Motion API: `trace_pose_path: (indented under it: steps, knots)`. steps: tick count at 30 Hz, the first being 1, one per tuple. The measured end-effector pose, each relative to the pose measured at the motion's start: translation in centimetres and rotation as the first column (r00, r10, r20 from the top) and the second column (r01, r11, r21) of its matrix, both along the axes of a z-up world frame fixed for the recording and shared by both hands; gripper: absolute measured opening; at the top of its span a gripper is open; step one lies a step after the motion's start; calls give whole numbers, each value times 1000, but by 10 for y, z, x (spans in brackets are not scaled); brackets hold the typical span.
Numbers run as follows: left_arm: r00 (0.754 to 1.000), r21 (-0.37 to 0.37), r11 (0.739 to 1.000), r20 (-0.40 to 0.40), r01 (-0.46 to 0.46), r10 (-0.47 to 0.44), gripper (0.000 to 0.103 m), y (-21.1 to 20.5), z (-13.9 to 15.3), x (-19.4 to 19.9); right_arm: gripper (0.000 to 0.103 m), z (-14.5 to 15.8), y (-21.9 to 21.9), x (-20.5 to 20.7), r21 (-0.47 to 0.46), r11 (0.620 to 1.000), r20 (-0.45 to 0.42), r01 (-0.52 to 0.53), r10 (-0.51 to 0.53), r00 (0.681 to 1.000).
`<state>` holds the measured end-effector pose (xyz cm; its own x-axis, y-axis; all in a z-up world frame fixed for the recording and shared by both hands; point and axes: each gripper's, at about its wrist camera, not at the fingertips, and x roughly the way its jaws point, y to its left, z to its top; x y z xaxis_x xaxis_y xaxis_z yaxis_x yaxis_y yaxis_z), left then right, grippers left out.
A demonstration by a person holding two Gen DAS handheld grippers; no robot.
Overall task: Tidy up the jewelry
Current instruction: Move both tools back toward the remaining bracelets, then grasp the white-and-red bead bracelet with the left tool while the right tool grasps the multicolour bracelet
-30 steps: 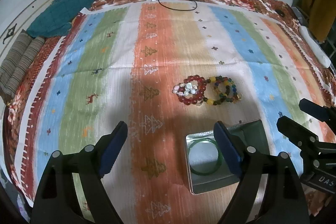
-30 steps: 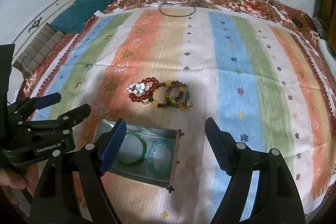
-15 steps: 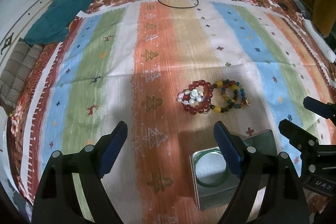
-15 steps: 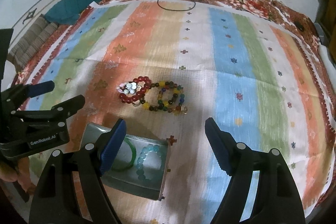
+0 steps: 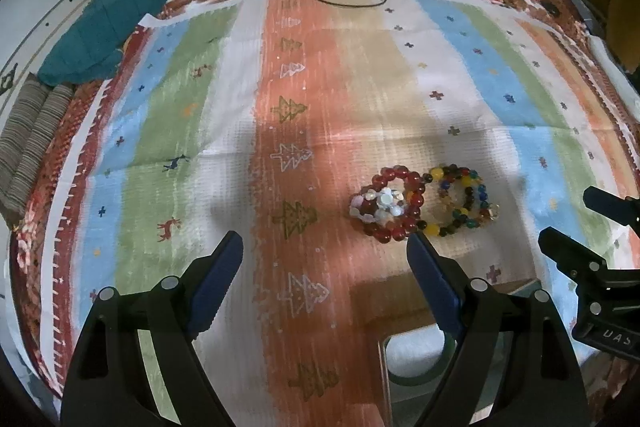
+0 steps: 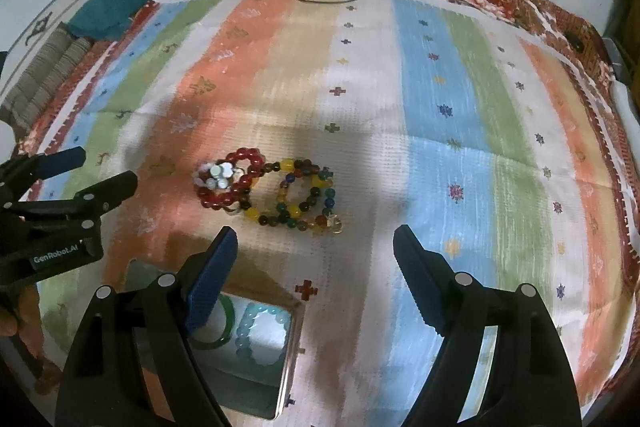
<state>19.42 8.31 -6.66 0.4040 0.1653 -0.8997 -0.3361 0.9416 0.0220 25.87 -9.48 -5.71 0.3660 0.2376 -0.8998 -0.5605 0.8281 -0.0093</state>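
Right wrist view: the right gripper (image 6: 314,267) and left gripper (image 5: 324,275) both hang open and empty above the striped bedspread (image 6: 440,67). Red bead bracelet (image 6: 232,183) touches the multicolour bracelet (image 6: 304,199) – grabbing one could drag its neighbour, missing the tin box (image 6: 288,355).

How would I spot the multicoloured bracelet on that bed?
Find the striped cloth, then the small metal box near its front. Just beyond lie two touching bead rings; the multicoloured bracelet is the right one, mixing yellow, green and brown beads, unlike the red bracelet.
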Motion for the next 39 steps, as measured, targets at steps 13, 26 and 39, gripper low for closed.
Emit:
trace_pose_path:
  steps: [13,26,39]
  knots:
    - [999,-67,998,-40,22,-25,77,7,-27,24,80,-26,8,24,-39,999,-57,7,-9,998]
    - [994,-117,992,-89,44,-55,66,12,-52,43,69,-49,21,44,-77,997,-104,-11,3,995]
    - [986,-144,987,-140,68,-89,58,11,-75,56,53,-68,29,59,-90,996,-141,-24,11,990]
